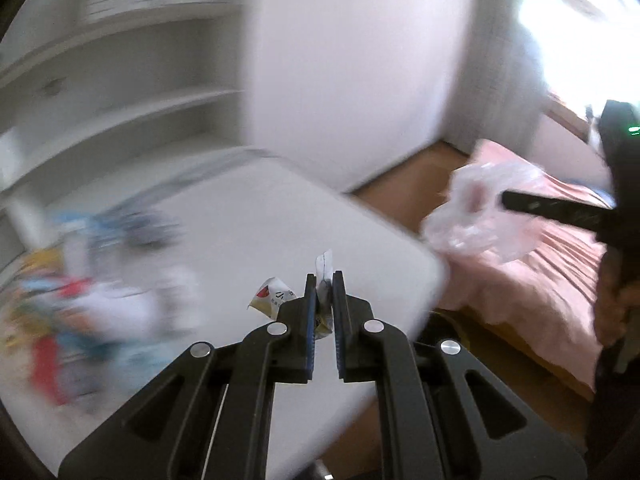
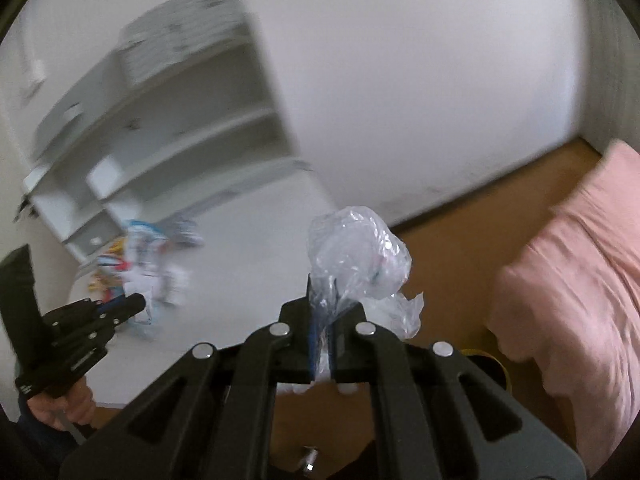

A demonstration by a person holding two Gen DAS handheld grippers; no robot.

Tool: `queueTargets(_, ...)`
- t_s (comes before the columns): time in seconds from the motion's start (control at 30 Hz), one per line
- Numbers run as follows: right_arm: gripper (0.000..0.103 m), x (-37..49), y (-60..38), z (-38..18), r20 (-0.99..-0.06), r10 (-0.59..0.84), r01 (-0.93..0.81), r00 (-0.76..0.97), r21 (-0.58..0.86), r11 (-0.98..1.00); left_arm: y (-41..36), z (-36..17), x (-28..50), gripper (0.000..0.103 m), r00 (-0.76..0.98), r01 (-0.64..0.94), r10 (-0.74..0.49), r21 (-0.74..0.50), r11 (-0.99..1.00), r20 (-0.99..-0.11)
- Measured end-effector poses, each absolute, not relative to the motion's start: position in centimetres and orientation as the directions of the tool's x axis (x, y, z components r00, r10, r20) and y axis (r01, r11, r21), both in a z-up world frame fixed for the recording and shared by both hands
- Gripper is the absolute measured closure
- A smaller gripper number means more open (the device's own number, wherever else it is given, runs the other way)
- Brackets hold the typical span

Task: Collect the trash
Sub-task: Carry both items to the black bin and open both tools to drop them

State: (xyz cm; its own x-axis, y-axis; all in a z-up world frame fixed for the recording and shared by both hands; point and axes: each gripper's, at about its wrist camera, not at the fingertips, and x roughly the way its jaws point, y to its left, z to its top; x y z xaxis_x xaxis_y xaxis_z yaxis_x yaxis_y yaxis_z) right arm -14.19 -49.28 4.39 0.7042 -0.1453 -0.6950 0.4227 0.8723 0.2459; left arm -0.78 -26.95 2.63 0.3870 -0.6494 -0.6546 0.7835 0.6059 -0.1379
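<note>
In the left wrist view my left gripper [image 1: 324,278] is shut on a small crumpled paper wrapper [image 1: 276,300], white and yellow with a red mark, held above the near corner of the white table [image 1: 248,220]. At the right of that view my right gripper [image 1: 505,199] sticks into a clear plastic bag [image 1: 480,212] over the pink bed. The right wrist view shows my right gripper [image 2: 323,280] shut on that crumpled clear plastic bag [image 2: 360,252], above the table's edge and the brown floor. My left gripper [image 2: 136,302] appears at the left there, a hand below it.
A blurred pile of coloured wrappers [image 1: 72,304] lies on the table's left part, also seen as the wrapper pile [image 2: 136,272]. White shelves [image 1: 120,92] stand behind the table. A pink bed [image 2: 572,280] fills the right side, with brown floor [image 2: 460,232] between it and the wall.
</note>
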Motion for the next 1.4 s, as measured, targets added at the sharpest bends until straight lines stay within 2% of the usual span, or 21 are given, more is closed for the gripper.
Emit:
queueTargets(0.13, 0.098, -19.0, -54.3, 0.3, -0.735, -0.193, 0.548, 0.650, 0.277, 0.790, -34.7, 0.5, -4.9, 0.096, 0.240, 0.873, -0.720, -0.180, 0.453, -0.651)
queueTargets(0.3, 0.098, -22.9, -59.5, -6.9, -0.801, -0.173, 0.659, 0.573, 0.324, 0.679, -41.9, -4.0, -8.8, 0.096, 0.095, 0.924, -0.731, -0.213, 0.317, -0.676)
queueTargets(0.47, 0.098, -25.1, -64.0, -16.6, -0.857, -0.094, 0.741, 0.507, 0.378, 0.555, -47.3, -10.4, -10.5, 0.096, 0.000, 0.943, -0.688, -0.230, 0.242, -0.726)
queueTargets(0.67, 0.098, -25.1, -66.7, -25.6, -0.886, -0.010, 0.787, 0.463, 0.406, 0.465, -51.0, -16.8, -11.1, 0.096, -0.022, 0.952, -0.603, -0.202, 0.232, -0.797)
queueTargets(0.93, 0.098, -24.8, -69.1, -29.4, -0.909, 0.012, 0.813, 0.417, 0.379, 0.442, -54.2, -21.1, -11.7, 0.096, -0.028, 0.949, -0.542, -0.193, 0.249, -0.840)
queueTargets(0.97, 0.094, -24.9, -69.5, -29.8, -0.912, 0.015, 0.821, 0.409, 0.376, 0.430, -54.9, -21.6, -11.6, 0.096, -0.030, 0.948, -0.535, -0.194, 0.252, -0.844)
queueTargets(1.0, 0.075, -25.0, -69.8, -30.0, -0.914, 0.018, 0.828, 0.405, 0.375, 0.417, -55.1, -21.8, -11.6, 0.096, -0.032, 0.947, -0.531, -0.195, 0.254, -0.847)
queueTargets(1.03, 0.055, -25.1, -69.9, -30.2, -0.915, 0.020, 0.834, 0.402, 0.376, 0.403, -55.5, -22.4, -11.6, 0.096, -0.036, 0.947, -0.523, -0.196, 0.254, -0.852)
queueTargets(1.07, 0.019, -25.3, -70.1, -30.2, -0.913, 0.011, 0.837, 0.407, 0.379, 0.395, -55.3, -22.6, -11.7, 0.096, -0.038, 0.947, -0.520, -0.196, 0.253, -0.854)
queueTargets(1.17, 0.017, -25.6, -70.7, -29.8, -0.906, -0.029, 0.839, 0.422, 0.378, 0.391, -56.2, -23.9, -11.6, 0.096, -0.041, 0.946, -0.508, -0.197, 0.257, -0.860)
queueTargets(1.4, 0.018, -26.3, -71.4, -30.2, -0.890, -0.019, 0.839, 0.456, 0.423, 0.342, -58.2, -26.0, -11.6, 0.096, -0.074, 0.939, -0.483, -0.224, 0.260, -0.872)
